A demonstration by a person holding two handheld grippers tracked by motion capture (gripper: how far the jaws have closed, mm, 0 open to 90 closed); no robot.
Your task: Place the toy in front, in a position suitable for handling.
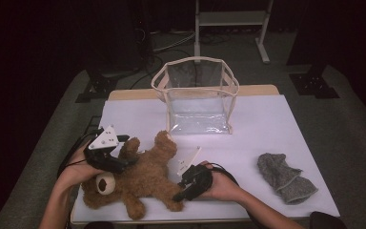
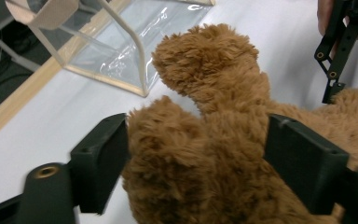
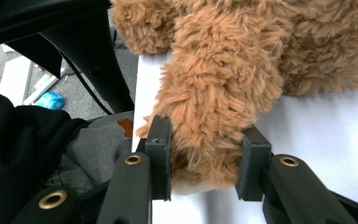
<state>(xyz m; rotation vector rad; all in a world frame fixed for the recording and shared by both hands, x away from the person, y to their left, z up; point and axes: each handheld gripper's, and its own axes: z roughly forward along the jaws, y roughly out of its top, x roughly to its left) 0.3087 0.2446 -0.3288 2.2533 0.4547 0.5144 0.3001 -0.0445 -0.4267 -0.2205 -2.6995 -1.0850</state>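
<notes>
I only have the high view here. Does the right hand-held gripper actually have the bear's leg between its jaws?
Observer: Yes. The right gripper view shows the right hand-held gripper with both pads pressed into the fur of the teddy bear, low on one leg near the paw.
Operator: And the left one?
Observer: The left hand-held gripper straddles the bear's upper body just below a raised arm, and the fur touches both pads.

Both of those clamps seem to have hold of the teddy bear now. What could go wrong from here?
The right hand-held gripper pinches only the tip of a leg of the teddy bear, near the table edge, so the fur could slip out. The left hand-held gripper squeezes soft plush, which may give. The clear bag looks barely wider than the bear, so a limb could catch its rim.
</notes>
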